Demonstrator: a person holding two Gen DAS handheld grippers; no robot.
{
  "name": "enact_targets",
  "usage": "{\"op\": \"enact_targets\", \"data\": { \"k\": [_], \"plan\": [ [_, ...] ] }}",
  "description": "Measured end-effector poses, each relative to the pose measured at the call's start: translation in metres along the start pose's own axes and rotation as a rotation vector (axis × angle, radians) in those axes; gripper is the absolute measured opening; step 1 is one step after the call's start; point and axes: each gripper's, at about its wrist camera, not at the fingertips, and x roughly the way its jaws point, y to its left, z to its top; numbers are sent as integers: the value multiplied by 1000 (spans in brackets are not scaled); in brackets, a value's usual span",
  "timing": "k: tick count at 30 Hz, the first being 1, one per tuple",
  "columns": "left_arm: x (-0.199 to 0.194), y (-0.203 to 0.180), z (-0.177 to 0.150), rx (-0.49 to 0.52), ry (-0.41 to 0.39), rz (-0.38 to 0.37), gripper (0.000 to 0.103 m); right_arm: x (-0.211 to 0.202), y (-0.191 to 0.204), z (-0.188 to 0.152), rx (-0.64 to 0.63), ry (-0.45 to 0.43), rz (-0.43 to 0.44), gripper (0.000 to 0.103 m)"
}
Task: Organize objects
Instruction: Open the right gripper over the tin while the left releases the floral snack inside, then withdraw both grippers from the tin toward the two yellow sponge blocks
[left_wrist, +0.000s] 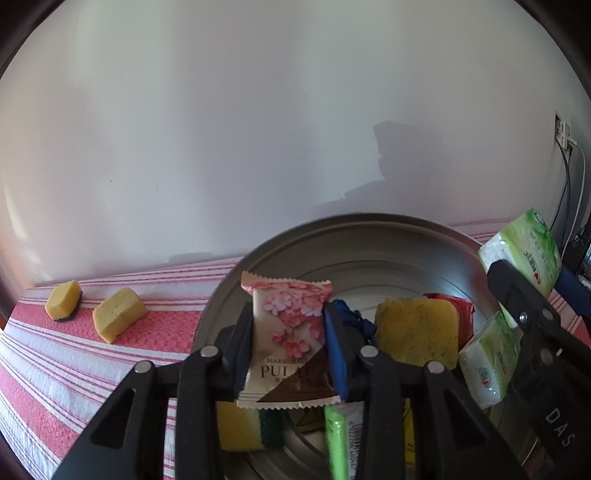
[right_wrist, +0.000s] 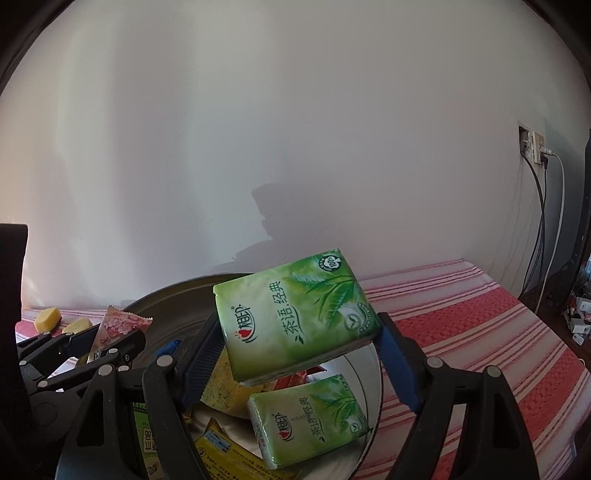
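My left gripper (left_wrist: 290, 343) is shut on a pink flowered marshmallow snack packet (left_wrist: 288, 317), held upright over the near side of a round metal bowl (left_wrist: 369, 236). My right gripper (right_wrist: 297, 332) is shut on a green tissue pack (right_wrist: 295, 314), tilted above the bowl's right part. In the left wrist view that pack (left_wrist: 524, 251) shows at the right edge. In the bowl lie a second green tissue pack (right_wrist: 310, 417), a yellow sponge (left_wrist: 417, 332), a red packet (left_wrist: 458, 310) and several other packets, partly hidden by the fingers.
Two yellow sponges (left_wrist: 64, 299) (left_wrist: 118, 317) lie on the red-and-white striped cloth (left_wrist: 55, 369) left of the bowl. A white wall stands close behind. A wall socket with cables (right_wrist: 532, 147) is at the far right, past the table's edge.
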Motion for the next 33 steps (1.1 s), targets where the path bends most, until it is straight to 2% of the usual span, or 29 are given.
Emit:
{"op": "enact_targets", "data": {
  "k": [2,3,4,5,6,9,15,21,25,29,33],
  "plan": [
    [-5,1,1,-21,-23,-11,72,1,-1,0,3,-1,11,83],
    [-6,1,1,-23,-34,13,79,1,-2,0,9,-8,18,84],
    [-7,0,1,-18,-50,23,93,0,-4,-1,22,-22,13,88],
    [-11,-1,0,-7,-69,25,103,-1,-7,-1,36,-37,8,92],
    [-16,-2,0,1,-93,25,103,-2,-12,0,57,-53,12,97],
    [-26,-2,-2,4,-137,52,103,-4,-21,0,95,-70,26,98],
    [-30,11,-9,-54,-125,50,103,-20,-28,-1,117,-169,-17,98],
    [-39,31,-16,-106,-159,89,103,-28,-31,-1,154,-186,-68,98],
    [-43,45,-19,-140,-181,114,103,-33,-39,-2,209,-202,-27,98],
    [-46,49,-28,-118,-190,163,102,-40,-26,-7,171,-248,-20,98],
    [-56,50,-35,-122,-209,169,103,-48,-10,-10,97,-310,-36,98]
  ]
}}
